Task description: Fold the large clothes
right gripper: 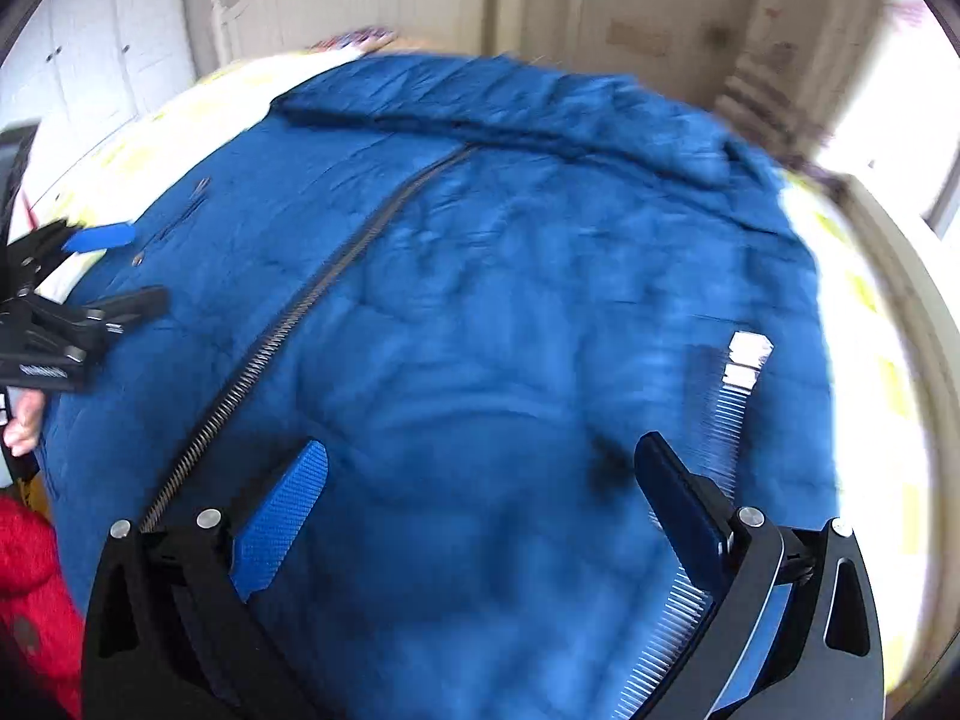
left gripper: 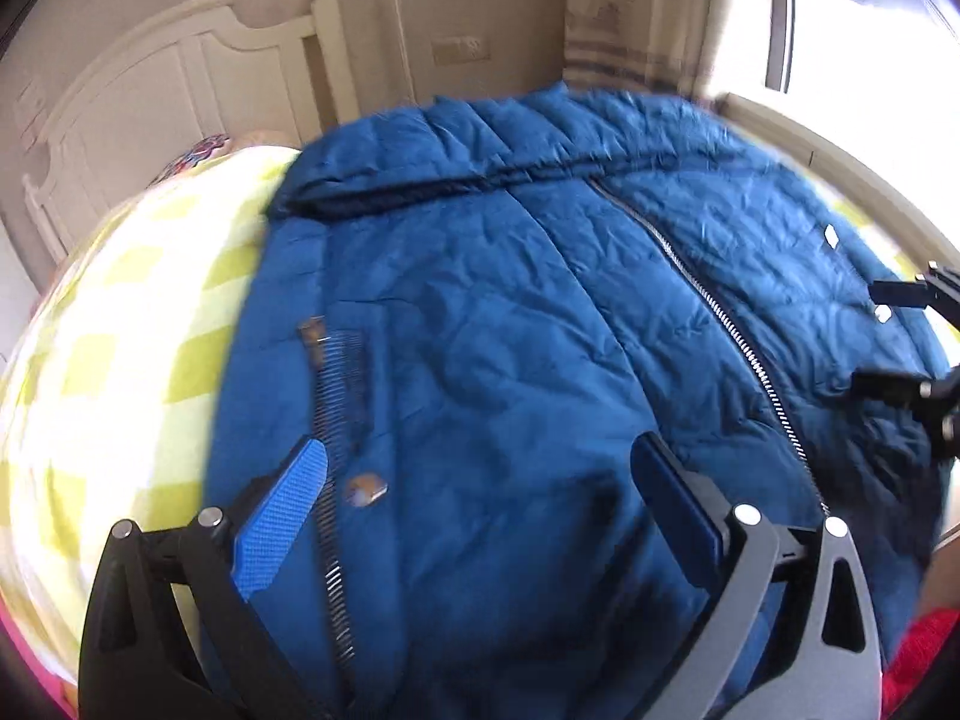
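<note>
A large blue padded jacket (left gripper: 510,312) lies spread front-up on the bed, its centre zipper (left gripper: 720,324) closed, with pocket zippers on each side. It also fills the right wrist view (right gripper: 510,300). My left gripper (left gripper: 480,468) is open and empty, hovering over the jacket's lower left part near a pocket zipper (left gripper: 327,396). My right gripper (right gripper: 480,468) is open and empty over the jacket's lower right part beside the other pocket zipper (right gripper: 729,414). Each gripper shows at the edge of the other's view: the right one (left gripper: 900,336), the left one (right gripper: 120,267).
The bed has a yellow-and-white checked cover (left gripper: 120,372) and a white headboard (left gripper: 150,78). A red garment (right gripper: 30,588) lies at the near edge. A window (left gripper: 870,30) is at the right, white cupboards (right gripper: 90,60) at the left.
</note>
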### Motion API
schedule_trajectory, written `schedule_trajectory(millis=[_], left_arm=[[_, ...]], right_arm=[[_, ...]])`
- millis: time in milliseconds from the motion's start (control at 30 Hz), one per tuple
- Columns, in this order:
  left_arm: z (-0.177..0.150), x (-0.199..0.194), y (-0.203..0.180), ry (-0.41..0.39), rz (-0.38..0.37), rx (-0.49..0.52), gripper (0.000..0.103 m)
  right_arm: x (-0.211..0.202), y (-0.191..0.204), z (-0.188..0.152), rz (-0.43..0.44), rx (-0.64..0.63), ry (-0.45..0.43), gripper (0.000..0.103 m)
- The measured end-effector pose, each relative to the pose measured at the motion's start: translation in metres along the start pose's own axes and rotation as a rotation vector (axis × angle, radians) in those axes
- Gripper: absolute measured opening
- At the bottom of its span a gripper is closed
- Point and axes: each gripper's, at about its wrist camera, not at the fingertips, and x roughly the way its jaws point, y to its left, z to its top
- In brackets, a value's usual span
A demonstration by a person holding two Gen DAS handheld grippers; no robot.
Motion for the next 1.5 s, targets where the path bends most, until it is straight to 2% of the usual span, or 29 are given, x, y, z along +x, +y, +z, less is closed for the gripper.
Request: schedule_trajectory(millis=[100, 133, 167, 200, 233, 333, 467, 500, 567, 600, 700, 733, 800, 900, 967, 1033, 1067, 1100, 1133, 1167, 1233, 1333, 1400, 1467, 1500], left_arm=[[-0.013, 0.007, 0.026, 0.048, 0.068, -0.051, 0.101], [-0.020, 0.016, 0.038, 0.079, 0.045, -0.093, 0.101], [-0.025, 0.013, 0.045, 0.060, 0.014, -0.121, 0.101], [-0.027, 0.011, 0.046, 0.051, 0.022, -0.122, 0.101], [-0.027, 0.010, 0.043, 0.059, 0.046, -0.095, 0.101], [-0.026, 0.000, 0.037, 0.060, 0.112, -0.072, 0.101], [-0.035, -0.010, 0.042, 0.053, 0.148, -0.069, 0.101], [-0.039, -0.009, 0.044, 0.056, 0.132, -0.078, 0.101], [-0.045, -0.007, 0.053, 0.057, 0.091, -0.121, 0.101], [-0.044, -0.007, 0.054, 0.067, 0.088, -0.131, 0.101], [-0.034, -0.014, 0.042, 0.075, 0.154, -0.102, 0.099], [-0.031, -0.019, 0.035, 0.056, 0.140, -0.089, 0.099], [-0.024, -0.029, 0.020, 0.028, 0.083, -0.072, 0.100], [-0.015, -0.030, -0.017, 0.006, 0.032, 0.014, 0.100], [-0.015, -0.018, -0.043, 0.027, 0.028, 0.099, 0.100], [-0.020, -0.004, -0.057, 0.057, 0.047, 0.142, 0.101], [-0.024, -0.002, -0.056, 0.027, 0.039, 0.126, 0.101], [-0.025, -0.001, -0.051, 0.033, 0.016, 0.106, 0.101], [-0.025, 0.000, -0.044, 0.048, -0.016, 0.074, 0.101], [-0.025, 0.002, -0.043, 0.059, -0.029, 0.063, 0.101], [-0.025, -0.004, -0.035, 0.060, -0.011, 0.067, 0.101], [-0.031, -0.020, -0.021, 0.024, 0.028, 0.048, 0.101], [-0.039, -0.027, -0.005, 0.014, 0.052, 0.013, 0.101], [-0.050, -0.021, 0.014, 0.049, 0.089, -0.015, 0.101], [-0.055, -0.019, 0.022, 0.053, 0.072, -0.038, 0.101]], right_arm=[[-0.009, -0.028, -0.019, -0.089, 0.053, 0.004, 0.098], [-0.003, -0.044, -0.030, -0.104, 0.086, 0.040, 0.098], [0.000, -0.054, -0.038, -0.071, 0.114, 0.042, 0.098], [-0.001, -0.062, -0.045, -0.026, 0.150, 0.012, 0.098], [-0.003, -0.064, -0.049, -0.019, 0.156, -0.002, 0.098], [-0.013, -0.060, -0.049, -0.059, 0.138, 0.007, 0.098], [-0.031, -0.060, -0.057, -0.147, 0.088, -0.030, 0.098], [-0.029, -0.066, -0.063, -0.132, 0.108, -0.021, 0.098], [-0.022, -0.085, -0.076, -0.014, 0.226, -0.031, 0.098], [-0.024, -0.088, -0.080, -0.007, 0.242, -0.061, 0.098], [-0.032, -0.080, -0.074, -0.072, 0.247, -0.031, 0.097], [-0.037, -0.076, -0.071, -0.101, 0.238, -0.030, 0.097], [-0.053, -0.061, -0.060, -0.139, 0.183, -0.092, 0.097], [-0.065, -0.029, -0.041, -0.011, 0.124, -0.157, 0.097], [-0.055, -0.006, -0.033, 0.040, 0.057, -0.136, 0.097], [-0.033, 0.017, -0.030, 0.043, -0.004, -0.083, 0.097], [-0.020, 0.026, -0.031, 0.038, -0.031, -0.044, 0.097], [-0.011, 0.029, -0.033, 0.032, -0.040, -0.038, 0.098], [-0.010, 0.025, -0.036, 0.052, -0.022, -0.085, 0.099], [-0.010, 0.021, -0.038, 0.072, -0.011, -0.086, 0.098], [-0.017, 0.017, -0.039, 0.063, -0.028, -0.067, 0.097], [-0.032, 0.013, -0.043, -0.008, -0.036, -0.064, 0.097], [-0.043, -0.004, -0.053, -0.041, 0.002, -0.088, 0.097], [-0.036, -0.019, -0.068, -0.071, 0.047, -0.060, 0.097], [-0.031, -0.030, -0.077, -0.033, 0.085, -0.062, 0.098]])
